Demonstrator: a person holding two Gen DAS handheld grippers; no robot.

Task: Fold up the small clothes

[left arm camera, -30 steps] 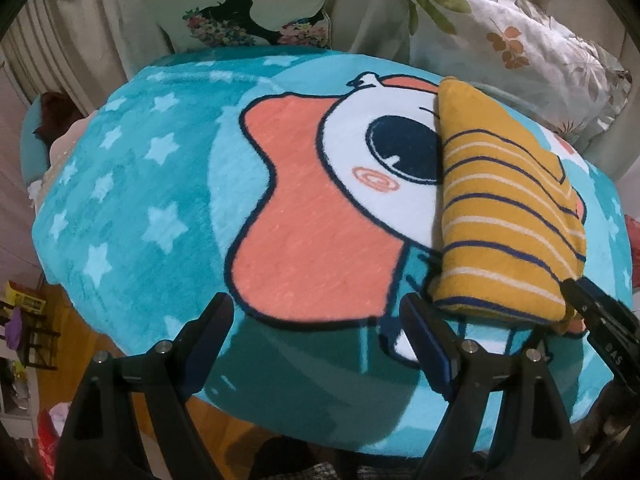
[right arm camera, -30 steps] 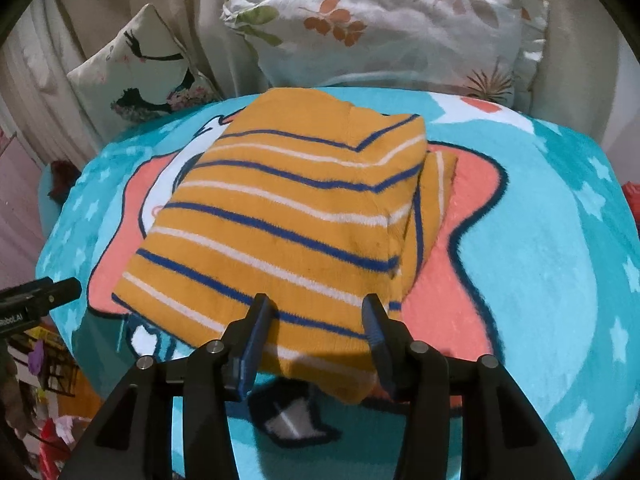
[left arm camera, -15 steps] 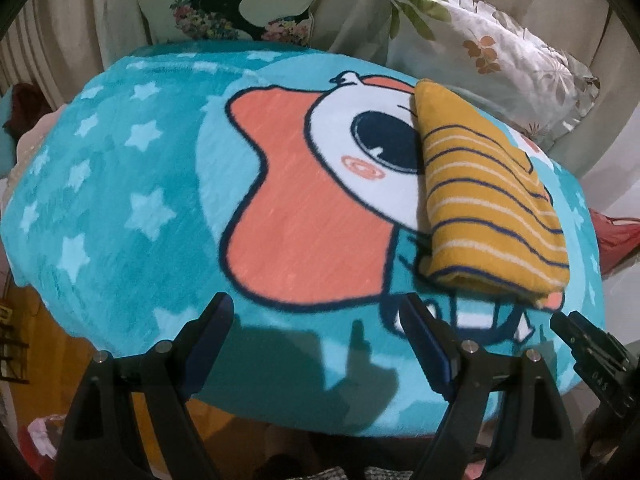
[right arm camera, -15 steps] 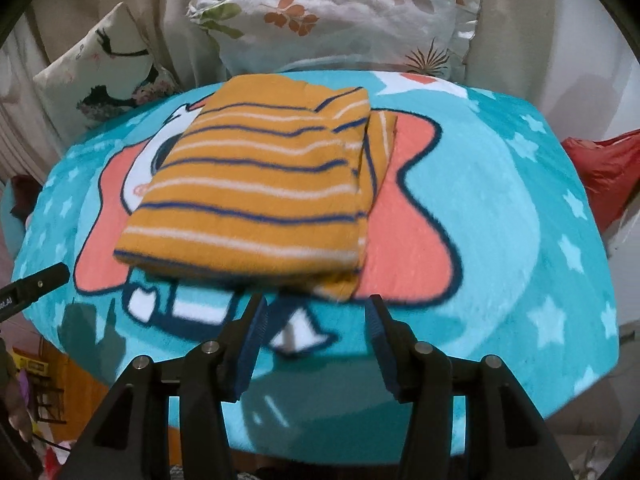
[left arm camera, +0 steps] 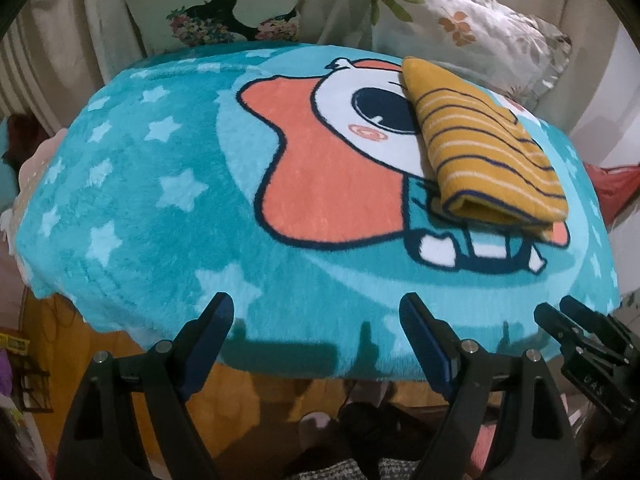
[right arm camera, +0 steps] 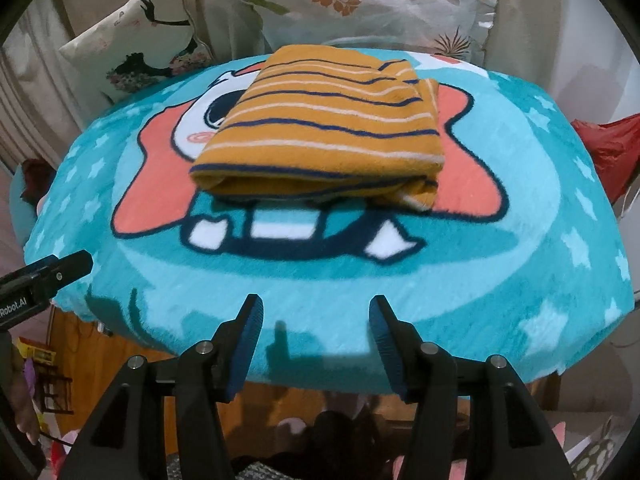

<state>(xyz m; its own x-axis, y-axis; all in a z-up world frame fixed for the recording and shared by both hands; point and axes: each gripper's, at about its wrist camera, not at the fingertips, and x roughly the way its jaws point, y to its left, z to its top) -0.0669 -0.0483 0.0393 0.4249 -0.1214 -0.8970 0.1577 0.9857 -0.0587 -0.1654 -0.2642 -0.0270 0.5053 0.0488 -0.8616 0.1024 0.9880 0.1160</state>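
Observation:
A mustard-yellow garment with navy and white stripes [right arm camera: 328, 128] lies folded into a thick rectangle on a teal cartoon blanket [right arm camera: 520, 248]; it also shows at the right in the left wrist view [left arm camera: 488, 152]. My left gripper [left arm camera: 316, 320] is open and empty, at the blanket's near edge, left of the garment. My right gripper [right arm camera: 316, 320] is open and empty, at the near edge in front of the garment and apart from it. The right gripper's tips show at the lower right of the left wrist view [left arm camera: 576, 320].
Two patterned pillows [right arm camera: 376, 4] [right arm camera: 132, 52] lean against the beige backing behind the blanket. A red item [right arm camera: 608, 148] lies off the right edge. Wooden floor and clutter [left arm camera: 24, 360] lie below the near edge.
Both grippers have drawn back from the garment toward the blanket's near edge. The right gripper, which was over the garment's near edge, is now clear of it and wider open.

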